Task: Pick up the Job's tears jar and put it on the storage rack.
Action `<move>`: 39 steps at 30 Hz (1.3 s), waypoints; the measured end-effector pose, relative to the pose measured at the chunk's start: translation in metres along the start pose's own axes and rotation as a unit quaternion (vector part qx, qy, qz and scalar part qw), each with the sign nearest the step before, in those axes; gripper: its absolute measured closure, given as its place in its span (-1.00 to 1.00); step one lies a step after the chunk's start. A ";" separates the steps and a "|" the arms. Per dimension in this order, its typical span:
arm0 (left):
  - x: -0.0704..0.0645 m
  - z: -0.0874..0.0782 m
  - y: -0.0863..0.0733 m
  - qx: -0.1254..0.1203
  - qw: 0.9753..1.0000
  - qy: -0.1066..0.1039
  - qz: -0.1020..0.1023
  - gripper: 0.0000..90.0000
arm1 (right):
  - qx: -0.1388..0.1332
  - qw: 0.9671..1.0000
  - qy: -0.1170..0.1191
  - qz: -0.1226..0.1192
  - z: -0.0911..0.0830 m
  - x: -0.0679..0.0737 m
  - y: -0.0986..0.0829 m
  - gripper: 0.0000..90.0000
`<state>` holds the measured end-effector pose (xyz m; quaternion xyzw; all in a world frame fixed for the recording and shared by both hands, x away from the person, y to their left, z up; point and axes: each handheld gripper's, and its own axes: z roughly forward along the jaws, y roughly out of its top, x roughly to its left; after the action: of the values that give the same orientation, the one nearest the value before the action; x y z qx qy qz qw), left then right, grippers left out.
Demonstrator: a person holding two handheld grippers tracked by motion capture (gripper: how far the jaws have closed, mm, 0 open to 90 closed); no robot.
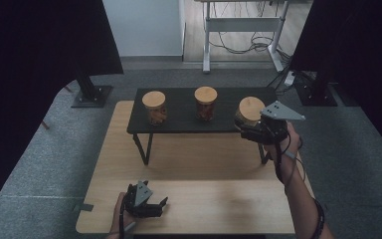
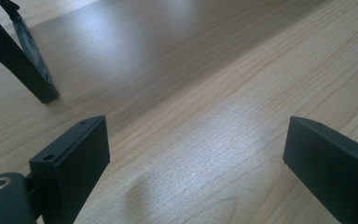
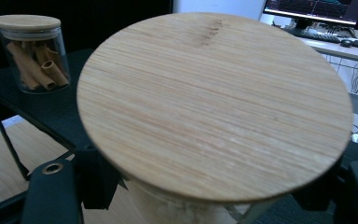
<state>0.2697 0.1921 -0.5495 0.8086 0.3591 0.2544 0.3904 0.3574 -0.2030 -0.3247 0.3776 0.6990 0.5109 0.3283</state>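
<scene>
A: Where was the jar [image 1: 249, 112] held by the right tool [image 1: 252, 128]?

B: It was at the right end of the black shelf [image 1: 179, 117] standing on the wooden bench [image 1: 214, 199]. In the high view, the right tool's jaws sat against the jar's sides just under its bamboo lid [image 3: 214, 102], closed on the glass.

A: Which way did its long axis run?

B: Near upright but tilted: the lid's face leaned toward the person rather than straight up. The middle jar [image 1: 206, 103] and the left jar [image 1: 154, 107] stood upright on the same shelf, well apart.

A: And the left tool [image 1: 146, 203]?

B: It rested low over the bench's near edge, jaws wide apart, holding nothing; a shelf leg [image 2: 21, 65] stood beyond it.
</scene>
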 end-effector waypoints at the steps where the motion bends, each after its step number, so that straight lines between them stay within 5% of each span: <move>1: 0.000 0.000 0.000 0.000 1.000 0.000 0.000 -0.85 | 0.001 1.000 -0.001 0.000 0.001 -0.001 0.000 -0.45; 39: 0.000 0.000 0.000 0.005 1.000 0.002 0.007 -0.85 | 0.033 0.998 -0.046 0.016 0.041 -0.024 -0.005 -0.45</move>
<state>0.2696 0.1918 -0.5495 0.8123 0.3556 0.2570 0.3843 0.4034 -0.2056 -0.3390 0.4228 0.6932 0.4750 0.3392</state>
